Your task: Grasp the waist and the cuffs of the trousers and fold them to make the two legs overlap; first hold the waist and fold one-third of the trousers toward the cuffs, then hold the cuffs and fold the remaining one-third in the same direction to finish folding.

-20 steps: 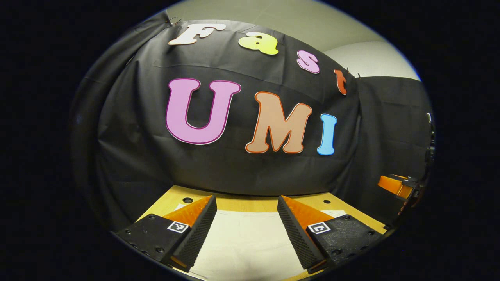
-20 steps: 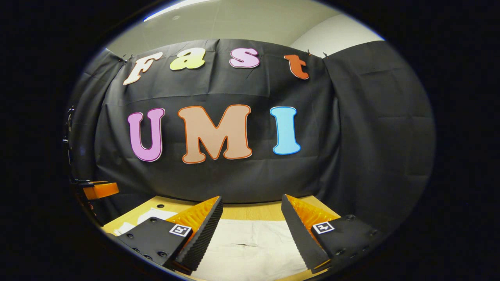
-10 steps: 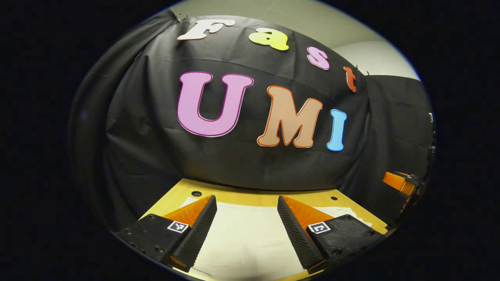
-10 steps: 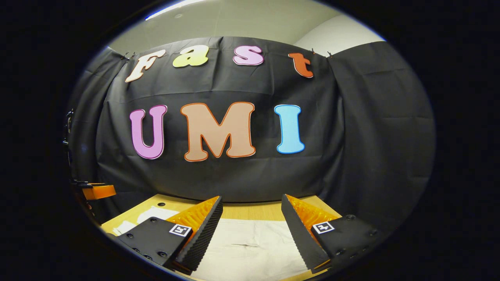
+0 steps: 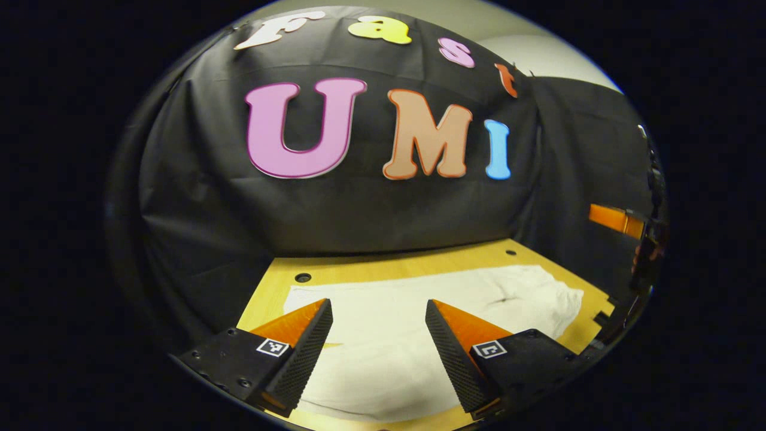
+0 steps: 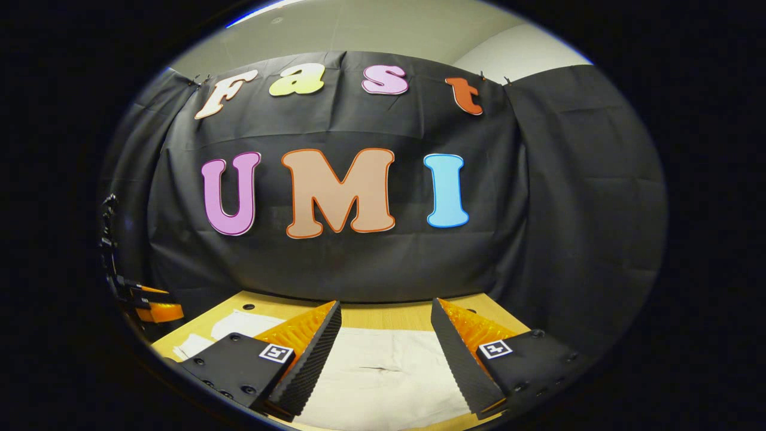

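Both grippers, left (image 5: 379, 311) and right (image 6: 386, 314), gape wide above cream trousers (image 5: 419, 311), near edge cut off.

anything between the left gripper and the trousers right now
Nothing visible. The left gripper hangs open over the white trousers spread on the wooden table, with bare cloth between its fingers.

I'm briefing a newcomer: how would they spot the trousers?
Find the wooden table before the black cloth wall. The trousers lie spread flat on it: a pale, cream cloth, the one soft thing on the yellow wood.
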Demonstrator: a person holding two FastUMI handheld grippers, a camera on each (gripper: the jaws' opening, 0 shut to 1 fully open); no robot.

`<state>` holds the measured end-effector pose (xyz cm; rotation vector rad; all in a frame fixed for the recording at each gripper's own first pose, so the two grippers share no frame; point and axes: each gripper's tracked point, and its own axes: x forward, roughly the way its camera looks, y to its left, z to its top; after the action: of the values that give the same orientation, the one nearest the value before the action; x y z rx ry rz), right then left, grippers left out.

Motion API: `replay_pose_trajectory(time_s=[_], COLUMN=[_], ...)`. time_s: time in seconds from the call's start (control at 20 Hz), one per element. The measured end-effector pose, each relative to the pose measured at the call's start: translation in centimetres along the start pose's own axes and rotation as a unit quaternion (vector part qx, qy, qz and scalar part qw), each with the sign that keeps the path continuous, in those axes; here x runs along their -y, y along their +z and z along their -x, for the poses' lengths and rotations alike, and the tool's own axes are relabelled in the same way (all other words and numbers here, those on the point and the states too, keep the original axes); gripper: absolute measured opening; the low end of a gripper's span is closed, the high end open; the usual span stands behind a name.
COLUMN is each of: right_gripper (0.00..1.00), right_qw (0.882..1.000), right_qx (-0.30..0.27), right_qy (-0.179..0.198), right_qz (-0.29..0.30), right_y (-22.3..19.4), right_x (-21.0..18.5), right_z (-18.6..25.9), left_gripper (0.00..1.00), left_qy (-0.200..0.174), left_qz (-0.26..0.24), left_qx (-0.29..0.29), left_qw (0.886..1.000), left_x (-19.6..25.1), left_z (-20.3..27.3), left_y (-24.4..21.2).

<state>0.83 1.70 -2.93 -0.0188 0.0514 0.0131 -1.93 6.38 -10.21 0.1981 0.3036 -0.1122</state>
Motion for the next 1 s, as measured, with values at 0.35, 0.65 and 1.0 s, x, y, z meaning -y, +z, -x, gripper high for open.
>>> replay_pose_trajectory(time_s=[0.35, 0.65, 1.0], right_gripper=[0.96, 0.93, 0.96], right_qw=[0.999, 0.996, 0.994], right_qx=[-0.038, -0.066, -0.083], right_qy=[-0.03, -0.05, -0.067], right_qz=[0.019, 0.03, 0.026], right_y=[-3.0, -4.9, -6.1], right_x=[1.0, 1.8, 2.9], right_z=[1.5, 2.2, 1.9], left_gripper=[0.96, 0.96, 0.96], left_qy=[-0.13, -0.225, -0.293], left_qz=[-0.105, -0.192, -0.277], left_qx=[-0.17, -0.285, -0.374], left_qw=[0.971, 0.912, 0.836], left_x=[-0.9, -2.6, -4.5], left_z=[2.0, 5.5, 8.4], left_y=[-11.6, -17.5, -20.2])
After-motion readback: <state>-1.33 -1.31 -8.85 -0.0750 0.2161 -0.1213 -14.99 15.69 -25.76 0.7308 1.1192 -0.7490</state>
